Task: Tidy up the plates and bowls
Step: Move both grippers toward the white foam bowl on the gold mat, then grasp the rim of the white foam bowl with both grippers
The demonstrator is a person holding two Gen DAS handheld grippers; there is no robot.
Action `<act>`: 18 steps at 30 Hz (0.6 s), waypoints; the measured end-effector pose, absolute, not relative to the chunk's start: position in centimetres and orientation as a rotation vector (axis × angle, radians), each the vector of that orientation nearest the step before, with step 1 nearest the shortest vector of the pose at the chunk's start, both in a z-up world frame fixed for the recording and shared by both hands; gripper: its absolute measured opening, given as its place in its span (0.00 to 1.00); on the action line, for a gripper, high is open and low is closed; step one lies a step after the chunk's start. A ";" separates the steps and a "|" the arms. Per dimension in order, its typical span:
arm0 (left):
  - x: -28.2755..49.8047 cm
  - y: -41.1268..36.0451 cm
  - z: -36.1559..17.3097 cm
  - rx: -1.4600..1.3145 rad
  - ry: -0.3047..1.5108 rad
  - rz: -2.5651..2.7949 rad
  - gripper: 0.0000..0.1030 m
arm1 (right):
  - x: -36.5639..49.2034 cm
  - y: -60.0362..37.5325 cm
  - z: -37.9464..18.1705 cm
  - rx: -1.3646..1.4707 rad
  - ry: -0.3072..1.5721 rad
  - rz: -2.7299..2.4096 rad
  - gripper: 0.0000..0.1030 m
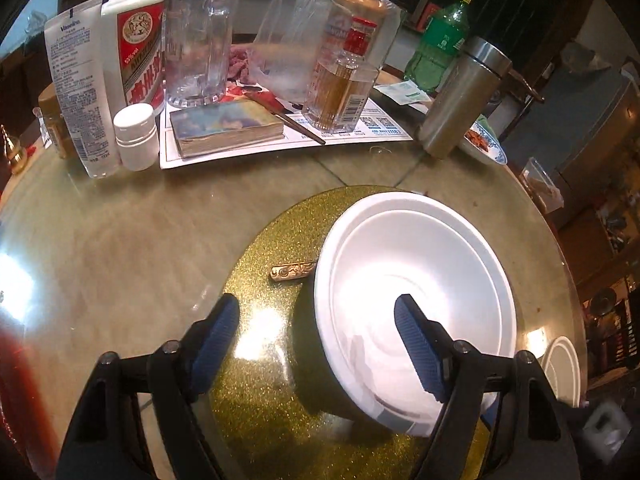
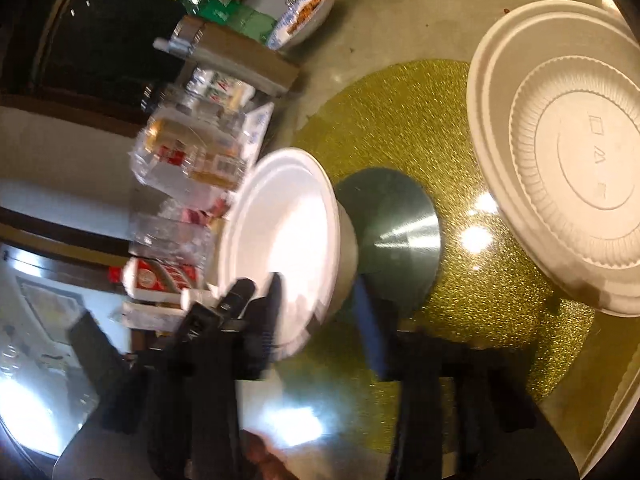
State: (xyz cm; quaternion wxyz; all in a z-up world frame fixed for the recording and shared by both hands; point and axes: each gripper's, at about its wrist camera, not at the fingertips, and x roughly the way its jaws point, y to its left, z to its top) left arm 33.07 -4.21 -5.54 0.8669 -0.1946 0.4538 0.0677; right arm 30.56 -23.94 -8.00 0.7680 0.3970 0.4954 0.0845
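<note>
**Bowl between both grippers above the gold mat**

The left gripper is held released: its blue pads are kept well apart, one outside the bowl and one over its white inside, with the rim between them and neither pad pressed on it. The right gripper is set across the same bowl at another part of the rim, one finger over the inside and the blue one just beside the outer wall. Whether it is clenched on the wall cannot be told (its view is smeared by blur).

The bowl is seen over the right half of the mat, a round glittering gold disc on the glass-topped table. Whether the bowl rests on the mat or is raised off it cannot be told. A small gilt piece lies on the mat, touching the bowl's left rim. In the right wrist view a stack of white plates is seen at the mat's edge, partly over it.

Beyond the mat a book lies on a printed sheet, with a white pill jar to its left. Further beyond the mat stand a white liquor bottle, a glass mug, a steel flask and a green bottle.
</note>
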 end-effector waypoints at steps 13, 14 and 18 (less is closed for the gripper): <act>31.9 -4.1 -5.2 -0.295 0.964 0.158 0.10 | 29.6 -22.1 -7.0 0.774 1.078 0.191 0.08; 31.7 -3.9 -5.1 -0.295 0.962 0.161 0.10 | 29.4 -22.0 -6.9 0.769 1.076 0.195 0.08; 30.8 -3.3 -4.7 -0.291 0.954 0.165 0.10 | 28.6 -21.5 -6.5 0.751 1.069 0.210 0.08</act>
